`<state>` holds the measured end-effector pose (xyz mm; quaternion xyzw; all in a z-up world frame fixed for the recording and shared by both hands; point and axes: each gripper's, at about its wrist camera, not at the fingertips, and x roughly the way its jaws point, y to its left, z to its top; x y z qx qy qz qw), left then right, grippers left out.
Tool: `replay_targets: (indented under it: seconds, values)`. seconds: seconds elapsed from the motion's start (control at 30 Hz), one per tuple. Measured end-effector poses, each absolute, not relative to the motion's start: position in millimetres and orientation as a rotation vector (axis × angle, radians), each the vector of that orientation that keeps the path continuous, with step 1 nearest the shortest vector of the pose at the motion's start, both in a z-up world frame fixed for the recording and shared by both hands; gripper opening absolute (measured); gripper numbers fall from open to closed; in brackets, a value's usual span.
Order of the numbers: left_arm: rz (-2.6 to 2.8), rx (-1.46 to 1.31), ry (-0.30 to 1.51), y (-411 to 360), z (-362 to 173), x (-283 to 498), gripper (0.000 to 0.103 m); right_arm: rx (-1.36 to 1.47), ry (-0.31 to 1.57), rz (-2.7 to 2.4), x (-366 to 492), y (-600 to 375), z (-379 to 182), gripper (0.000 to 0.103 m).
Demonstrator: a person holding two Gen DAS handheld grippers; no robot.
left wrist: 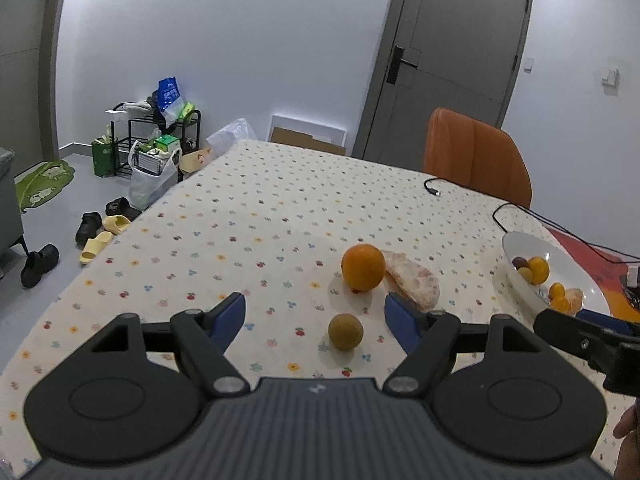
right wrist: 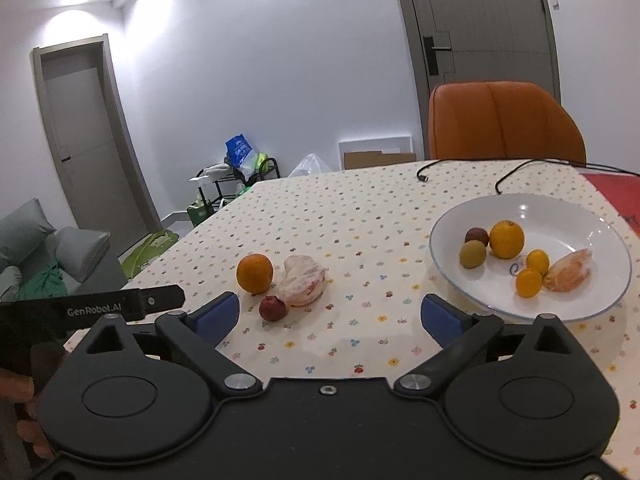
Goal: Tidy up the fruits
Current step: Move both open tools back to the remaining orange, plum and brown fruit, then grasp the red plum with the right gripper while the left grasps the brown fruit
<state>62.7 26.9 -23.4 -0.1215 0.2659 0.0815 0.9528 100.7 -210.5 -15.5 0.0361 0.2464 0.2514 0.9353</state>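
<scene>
On the floral tablecloth point(right wrist: 360, 216), loose fruit at centre frame and a white plate point(right wrist: 600, 224) at right.

Both grippers hover empty with jaws spread wide: left gripper point(left wrist: 315, 314), right gripper point(right wrist: 330, 314). Loose fruit: an orange point(right wrist: 255, 273), touching a peeled pomelo segment point(right wrist: 302, 280), with a red plum point(right wrist: 273, 308) just beside; the left view shows a greenish round fruit point(left wrist: 345, 332) between the left gripper's blue fingers point(left wrist: 230, 316). The plate holds several fruits. Black cables point(right wrist: 508, 176) and an orange chair point(right wrist: 504, 120) lie beyond, upper right.
</scene>
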Motion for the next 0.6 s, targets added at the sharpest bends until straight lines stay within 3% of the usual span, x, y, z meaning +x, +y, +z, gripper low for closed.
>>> replay_targets:
  seconds: [0.47,0.6]
  values:
    - [0.129,-0.24,0.591,18,-43,87,0.062,0.075,0.558,0.511,123,-203,-31,0.099]
    - [0.111,-0.262,0.606,18,-49,93,0.046,0.073,0.572,0.518,128,-198,-37,0.099]
